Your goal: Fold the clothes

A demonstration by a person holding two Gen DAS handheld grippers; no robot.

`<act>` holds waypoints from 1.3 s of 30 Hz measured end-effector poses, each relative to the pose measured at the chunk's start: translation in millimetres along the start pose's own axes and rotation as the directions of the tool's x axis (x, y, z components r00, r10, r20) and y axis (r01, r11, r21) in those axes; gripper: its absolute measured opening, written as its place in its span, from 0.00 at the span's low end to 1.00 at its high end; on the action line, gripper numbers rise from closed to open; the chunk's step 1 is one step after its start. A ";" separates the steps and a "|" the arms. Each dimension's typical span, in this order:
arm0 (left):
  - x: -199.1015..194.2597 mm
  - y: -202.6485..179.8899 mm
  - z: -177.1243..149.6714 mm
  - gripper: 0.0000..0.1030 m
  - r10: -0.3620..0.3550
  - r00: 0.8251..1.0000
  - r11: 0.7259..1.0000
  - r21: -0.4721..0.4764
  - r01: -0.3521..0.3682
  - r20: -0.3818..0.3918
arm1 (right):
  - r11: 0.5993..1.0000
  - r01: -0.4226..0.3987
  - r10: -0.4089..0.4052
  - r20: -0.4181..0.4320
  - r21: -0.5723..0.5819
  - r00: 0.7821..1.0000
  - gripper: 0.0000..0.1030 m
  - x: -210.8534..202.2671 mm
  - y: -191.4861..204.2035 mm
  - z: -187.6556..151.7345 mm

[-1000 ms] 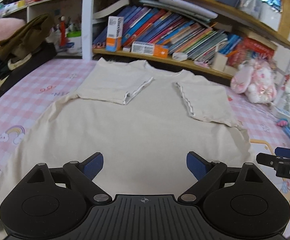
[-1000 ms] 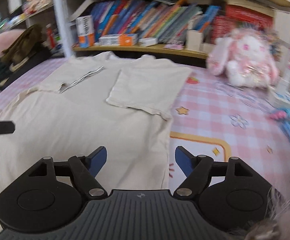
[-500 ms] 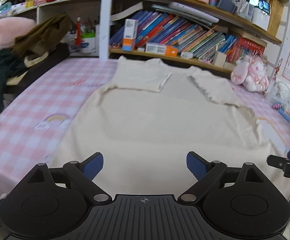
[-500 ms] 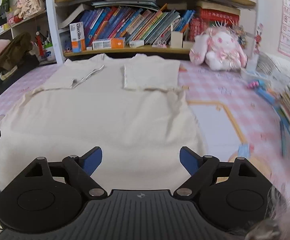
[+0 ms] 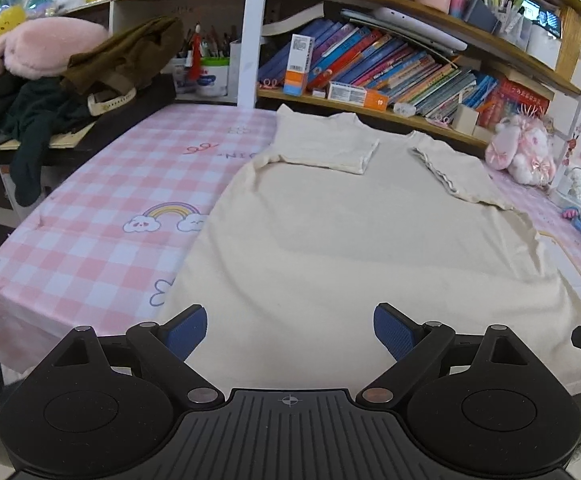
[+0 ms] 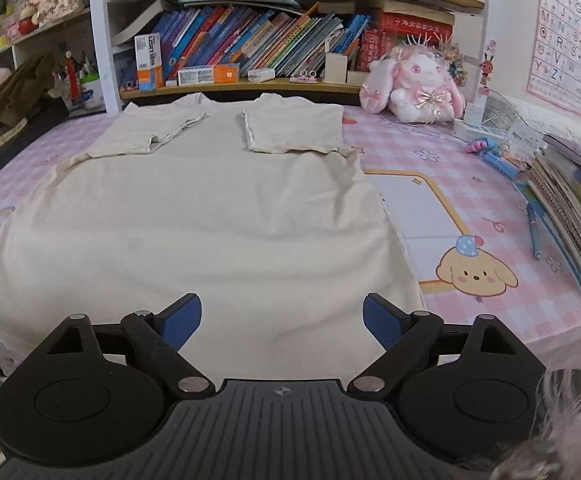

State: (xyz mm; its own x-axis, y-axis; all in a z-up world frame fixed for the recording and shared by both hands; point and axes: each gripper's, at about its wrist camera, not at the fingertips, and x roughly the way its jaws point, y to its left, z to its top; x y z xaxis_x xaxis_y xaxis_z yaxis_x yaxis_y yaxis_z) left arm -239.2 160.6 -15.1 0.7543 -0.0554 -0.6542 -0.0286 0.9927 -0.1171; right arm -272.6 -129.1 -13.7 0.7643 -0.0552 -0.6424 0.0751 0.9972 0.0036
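My left gripper (image 5: 290, 328) has its blue-padded jaws spread wide with nothing between them, poised over the near hem of the cream short-sleeved cotton T-shirt (image 5: 370, 240); my right gripper (image 6: 282, 318) is equally wide and empty, over the same hem further right. The shirt lies flat on the pink-and-white checked tablecloth (image 5: 102, 248), both sleeves folded inward across the chest, collar toward the wooden bookshelf of colourful books (image 6: 250, 48). Only my left view shows the heap of dark green and brown clothes (image 5: 70, 92) and the rainbow-and-cloud print (image 5: 166, 218) on the cloth left of the shirt. Only my right view shows the stack of notebooks (image 6: 570, 208), the blue pen (image 6: 532, 232) and the yellow puppy print (image 6: 476, 274). The pink plush rabbit (image 6: 414, 84) appears in both, clearer on the right. Both tools point level along the table toward the shelf, side by side, a black tip of each showing at the other view's edge.
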 end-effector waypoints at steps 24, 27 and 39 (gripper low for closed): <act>-4.0 35.3 -10.6 0.84 0.014 0.997 1.000 -0.014 -0.015 -0.072 | 0.990 0.043 -0.038 -0.040 0.134 0.998 0.90 -1.4 -14.2 -16.5; -3.1 51.6 -7.0 0.71 0.023 0.998 0.999 -0.040 -0.026 -0.065 | 0.986 0.030 -0.022 -0.049 0.162 0.999 0.90 -1.7 -19.5 -17.8; 23.0 115.1 0.5 0.41 -0.047 0.985 0.977 -0.212 0.011 -0.168 | 0.960 0.021 0.003 -0.086 0.280 0.996 0.60 -0.9 -59.5 -27.8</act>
State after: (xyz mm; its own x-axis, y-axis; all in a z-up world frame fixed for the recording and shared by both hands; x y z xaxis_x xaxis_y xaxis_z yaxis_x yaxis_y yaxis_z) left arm -224.8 273.7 -43.3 0.6338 -0.1192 -0.7643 -0.1588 0.9470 -0.2794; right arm -295.6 -187.0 -34.6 0.7068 -0.0474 -0.7058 0.2675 0.9416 0.2047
